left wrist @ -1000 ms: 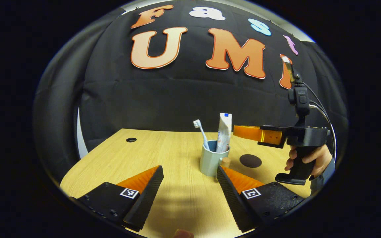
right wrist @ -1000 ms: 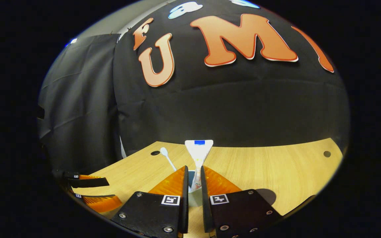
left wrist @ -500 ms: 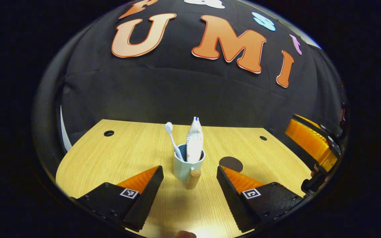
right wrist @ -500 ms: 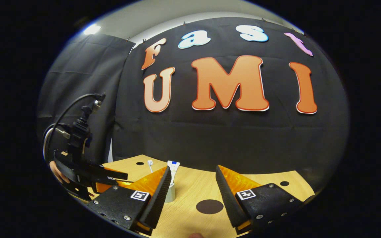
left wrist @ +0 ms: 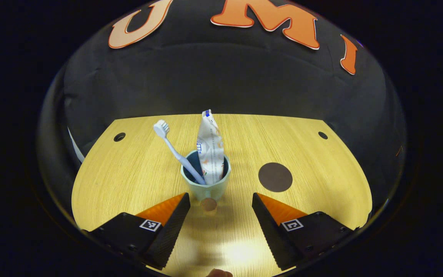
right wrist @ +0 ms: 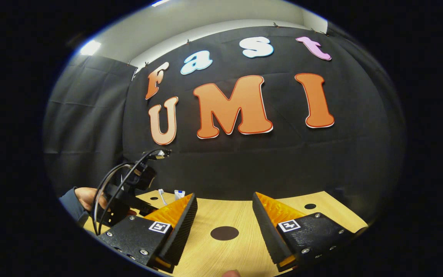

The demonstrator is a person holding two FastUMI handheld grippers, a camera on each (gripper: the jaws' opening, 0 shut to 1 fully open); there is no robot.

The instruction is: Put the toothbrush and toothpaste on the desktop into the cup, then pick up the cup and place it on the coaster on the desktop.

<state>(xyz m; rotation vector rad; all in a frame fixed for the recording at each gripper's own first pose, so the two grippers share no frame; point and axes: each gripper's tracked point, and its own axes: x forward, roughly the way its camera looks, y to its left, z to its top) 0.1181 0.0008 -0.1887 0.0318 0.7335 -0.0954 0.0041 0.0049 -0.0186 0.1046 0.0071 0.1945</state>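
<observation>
A pale green cup (left wrist: 206,189) with a wooden handle (left wrist: 209,204) stands upright on the light wooden desktop (left wrist: 129,173), holding a white toothbrush (left wrist: 175,152) leaning left, bristles up, and a crimped white toothpaste tube (left wrist: 210,148) standing nearly upright. A round dark brown coaster (left wrist: 275,177) lies flat nearby to the cup's right, apart from it and bare.

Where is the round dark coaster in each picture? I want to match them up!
Left gripper view: the coaster lies flat on the wooden desk, right of middle, just right of the cup, apart from it.
Right gripper view: the coaster sits low in the middle, between this gripper's two open fingers.
Shared landmark: the toothpaste standing in the cup; its top peeks out left of the coaster.
</observation>
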